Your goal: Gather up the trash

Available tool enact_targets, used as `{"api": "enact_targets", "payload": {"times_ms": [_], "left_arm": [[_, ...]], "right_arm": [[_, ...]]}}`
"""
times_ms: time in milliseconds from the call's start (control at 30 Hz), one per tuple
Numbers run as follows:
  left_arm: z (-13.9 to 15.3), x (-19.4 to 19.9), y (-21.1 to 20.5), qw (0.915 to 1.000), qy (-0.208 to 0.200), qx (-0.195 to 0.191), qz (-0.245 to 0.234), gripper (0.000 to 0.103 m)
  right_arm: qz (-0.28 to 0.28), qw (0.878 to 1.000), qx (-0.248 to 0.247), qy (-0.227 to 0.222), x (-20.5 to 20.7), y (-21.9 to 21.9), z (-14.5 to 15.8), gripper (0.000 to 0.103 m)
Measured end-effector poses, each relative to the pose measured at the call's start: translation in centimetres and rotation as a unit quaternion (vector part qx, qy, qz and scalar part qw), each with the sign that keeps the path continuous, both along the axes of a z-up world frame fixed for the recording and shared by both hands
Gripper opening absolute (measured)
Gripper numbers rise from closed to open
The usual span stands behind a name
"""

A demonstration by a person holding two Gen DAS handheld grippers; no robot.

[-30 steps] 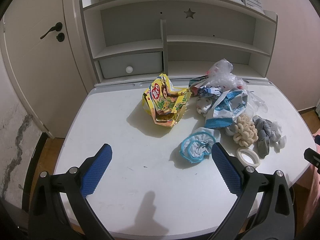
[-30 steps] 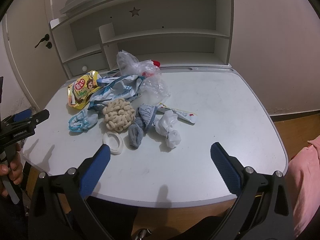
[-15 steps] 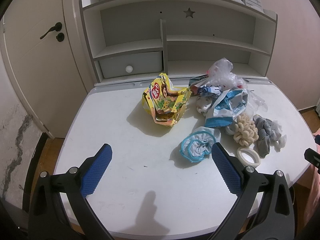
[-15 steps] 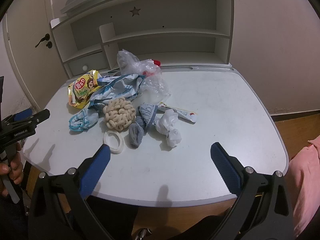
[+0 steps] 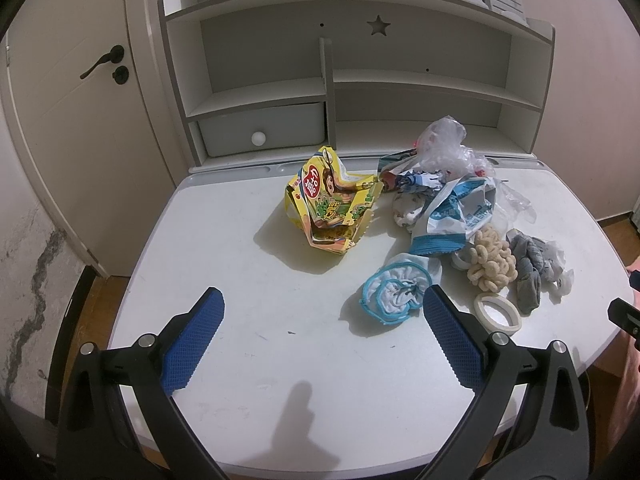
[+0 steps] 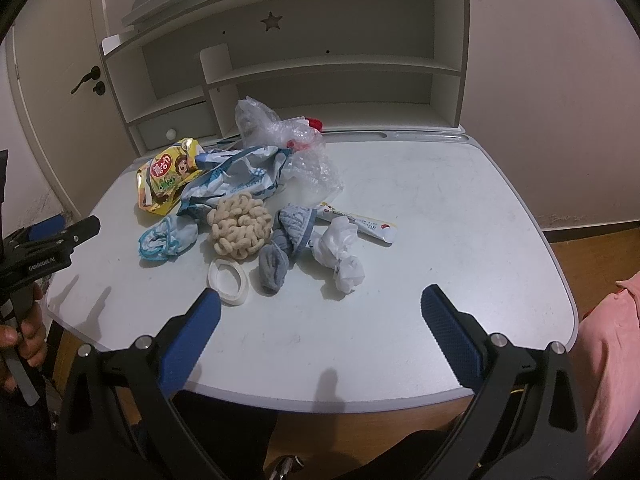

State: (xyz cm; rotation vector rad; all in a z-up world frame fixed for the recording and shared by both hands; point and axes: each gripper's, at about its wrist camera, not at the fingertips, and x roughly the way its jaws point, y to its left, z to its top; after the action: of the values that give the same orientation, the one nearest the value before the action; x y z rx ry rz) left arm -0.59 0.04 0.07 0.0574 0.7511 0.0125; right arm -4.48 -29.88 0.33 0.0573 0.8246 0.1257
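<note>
A heap of litter lies on the white desk (image 5: 224,240): a yellow snack bag (image 5: 332,208), a blue-and-white wrapper (image 5: 456,216), clear crumpled plastic (image 5: 444,144), a blue-edged white cloth (image 5: 394,290), a beige knotted scrunchie (image 5: 490,266), a grey sock (image 5: 528,268) and a white tape ring (image 5: 498,312). My left gripper (image 5: 322,302) is open over the desk's near part, short of the blue-edged cloth. My right gripper (image 6: 320,300) is open at the front edge, with crumpled white tissue (image 6: 340,252), the tape ring (image 6: 229,277) and a sachet (image 6: 360,224) ahead.
A white shelf unit (image 5: 360,80) with a drawer (image 5: 260,130) stands at the back of the desk. A door (image 5: 72,100) is to the left. A hand (image 6: 24,332) holds the left gripper, seen from the right wrist view. A pink garment (image 6: 612,360) is at the right.
Both views have barely shifted; the litter sits very slightly lower and nearer in the frames. Both grippers stay open.
</note>
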Motion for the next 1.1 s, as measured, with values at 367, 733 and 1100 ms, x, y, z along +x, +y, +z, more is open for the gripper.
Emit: {"api": "enact_targets", "payload": {"times_ms": [367, 733, 1100], "left_arm": [[0.0, -0.1, 0.1, 1.0000, 0.001, 0.000, 0.001, 0.097], [-1.1, 1.4, 0.7, 0.9998, 0.021, 0.005, -0.002, 0.097], [-1.7, 14.1, 4.7, 0.9962, 0.076, -0.033, -0.024, 0.097]], "right_arm": [[0.001, 1.000, 0.000, 0.001, -0.2, 0.2, 0.0, 0.097], [0.002, 1.000, 0.005, 0.011, 0.6, -0.6, -0.7, 0.097], [-0.002, 0.999, 0.013, 0.037, 3.4, -2.1, -2.2, 0.097]]}}
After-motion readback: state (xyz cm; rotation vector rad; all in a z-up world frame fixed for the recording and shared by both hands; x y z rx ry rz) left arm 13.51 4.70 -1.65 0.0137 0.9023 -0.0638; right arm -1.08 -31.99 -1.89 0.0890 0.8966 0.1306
